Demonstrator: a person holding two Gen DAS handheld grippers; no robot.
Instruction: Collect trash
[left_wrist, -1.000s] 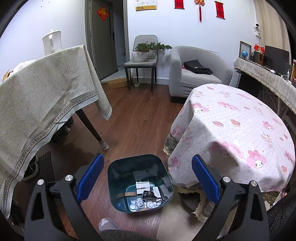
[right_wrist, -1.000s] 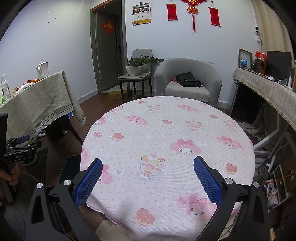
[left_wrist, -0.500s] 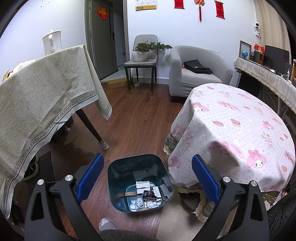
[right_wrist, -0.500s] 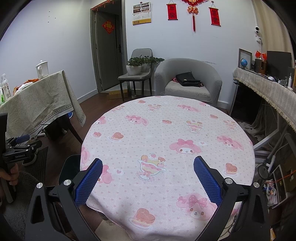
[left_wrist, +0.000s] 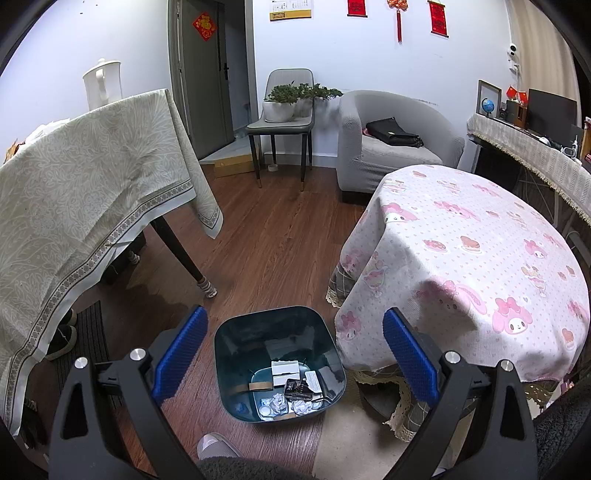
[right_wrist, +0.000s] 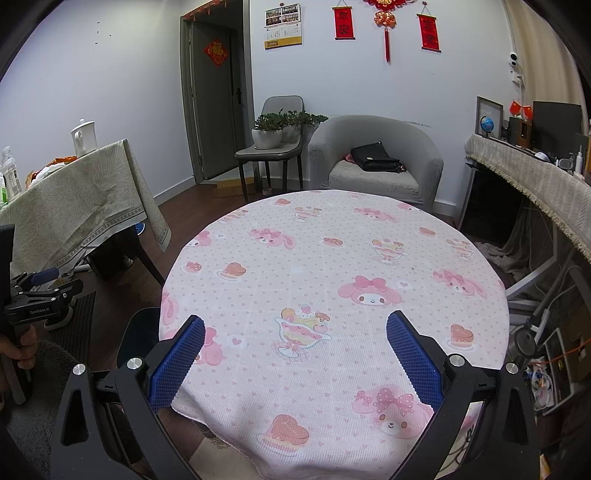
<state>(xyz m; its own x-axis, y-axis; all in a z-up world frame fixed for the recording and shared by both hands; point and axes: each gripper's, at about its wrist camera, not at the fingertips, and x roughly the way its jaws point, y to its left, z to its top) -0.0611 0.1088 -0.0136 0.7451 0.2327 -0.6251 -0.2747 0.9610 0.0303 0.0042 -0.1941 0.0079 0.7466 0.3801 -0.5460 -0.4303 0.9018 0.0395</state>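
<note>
Our right hand-held gripper (right_wrist: 295, 350) hangs with its blue fingers (right_wrist: 177, 363) spread wide over the near edge of the round tabletop (right_wrist: 332, 266) with its pink cartoon cloth. At far left a hand (right_wrist: 20, 347) grips the left hand-held gripper (right_wrist: 40, 291), whose fingers we cannot make out. A dark bin (right_wrist: 138, 338) peeks out beside the tabletop.

White walls (right_wrist: 110, 92) carry red hanging decorations (right_wrist: 386, 22) and a calendar (right_wrist: 283, 26) beside a grey door (right_wrist: 218, 107). On the brown wood-plank floor (left_wrist: 273, 236) stand a grey tub armchair (right_wrist: 376, 158) holding a black bag (right_wrist: 375, 157), a grey chair (right_wrist: 273, 147) with potted plants (right_wrist: 267, 129), and a round tabletop under pink cartoon-print cloth (right_wrist: 332, 280). A beige patterned cloth (left_wrist: 81, 184) drapes another table at left.
</note>
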